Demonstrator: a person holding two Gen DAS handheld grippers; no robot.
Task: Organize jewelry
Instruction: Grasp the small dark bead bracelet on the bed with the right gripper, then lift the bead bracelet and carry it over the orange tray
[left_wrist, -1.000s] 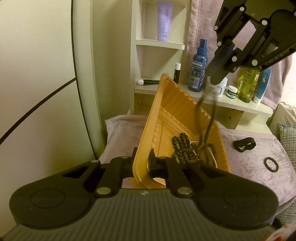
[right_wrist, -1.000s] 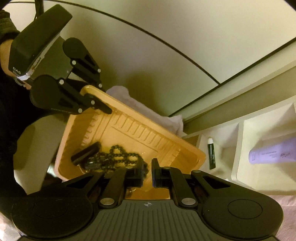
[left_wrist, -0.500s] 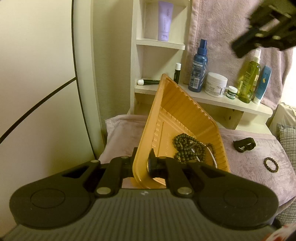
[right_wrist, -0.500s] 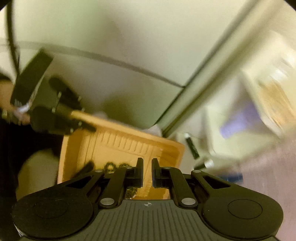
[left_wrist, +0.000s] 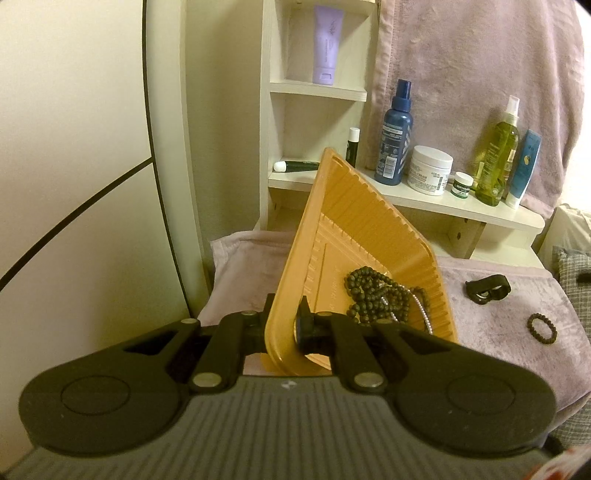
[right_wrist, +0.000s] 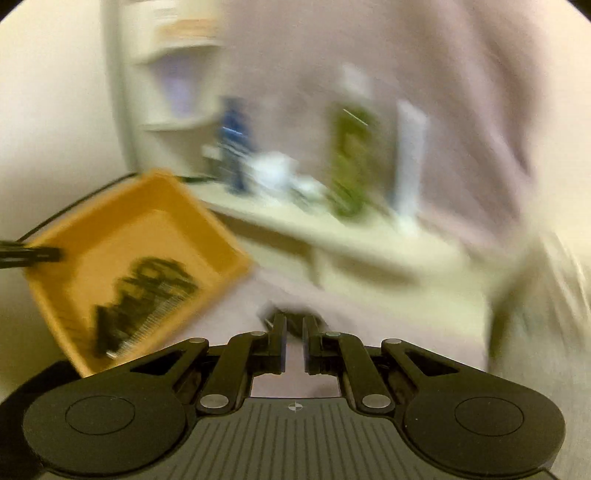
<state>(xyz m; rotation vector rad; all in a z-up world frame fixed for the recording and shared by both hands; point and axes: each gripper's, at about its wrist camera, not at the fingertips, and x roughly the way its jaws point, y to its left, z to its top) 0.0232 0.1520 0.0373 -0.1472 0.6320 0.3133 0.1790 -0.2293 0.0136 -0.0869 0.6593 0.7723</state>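
Observation:
My left gripper (left_wrist: 286, 325) is shut on the near rim of an orange plastic tray (left_wrist: 354, 229) and holds it tilted above the purple cloth. Dark bead strands and a silver chain (left_wrist: 376, 295) lie heaped in the tray's low corner. A black clip (left_wrist: 487, 290) and a small dark bead bracelet (left_wrist: 542, 325) lie on the cloth (left_wrist: 498, 332) to the right. The right wrist view is blurred: my right gripper (right_wrist: 294, 334) is nearly closed with a narrow gap and holds nothing. The tray (right_wrist: 125, 229) is at its left, and a dark object (right_wrist: 295, 323) lies just beyond the fingertips.
A white shelf unit (left_wrist: 443, 201) behind the tray carries a blue spray bottle (left_wrist: 394, 133), a white jar (left_wrist: 430, 170), a green bottle (left_wrist: 496, 162) and other toiletries. A purple tube (left_wrist: 327, 44) stands on an upper shelf. A pale wall panel is at the left.
My right gripper let the dark bead strand fall into the tray, left the left wrist view, and swung right and down toward the cloth. The left gripper and tray have stayed still.

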